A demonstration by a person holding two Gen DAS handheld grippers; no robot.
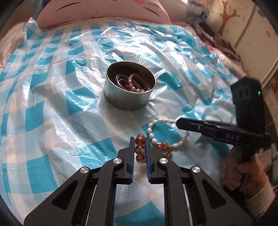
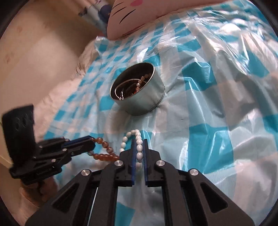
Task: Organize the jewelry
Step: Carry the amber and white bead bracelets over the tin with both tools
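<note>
A round metal tin [image 1: 128,97] sits on the blue-and-white checked plastic sheet and holds several bead strands; it also shows in the right wrist view [image 2: 144,102]. My left gripper [image 1: 140,139] is shut on an amber bead bracelet [image 1: 139,149], which trails to the right [image 2: 104,155]. My right gripper [image 2: 139,141] is shut on a white pearl bracelet [image 2: 139,147], whose loop lies on the sheet [image 1: 151,132]. The two bracelets overlap. The right gripper [image 1: 179,122] comes in from the right, the left gripper [image 2: 93,143] from the left.
A pink cat-face pillow [image 1: 104,13] lies at the far edge of the bed. The crinkled checked sheet [image 1: 52,87] covers the bed. A wall with a tree decal [image 1: 227,19] and piled clothes stand at the right.
</note>
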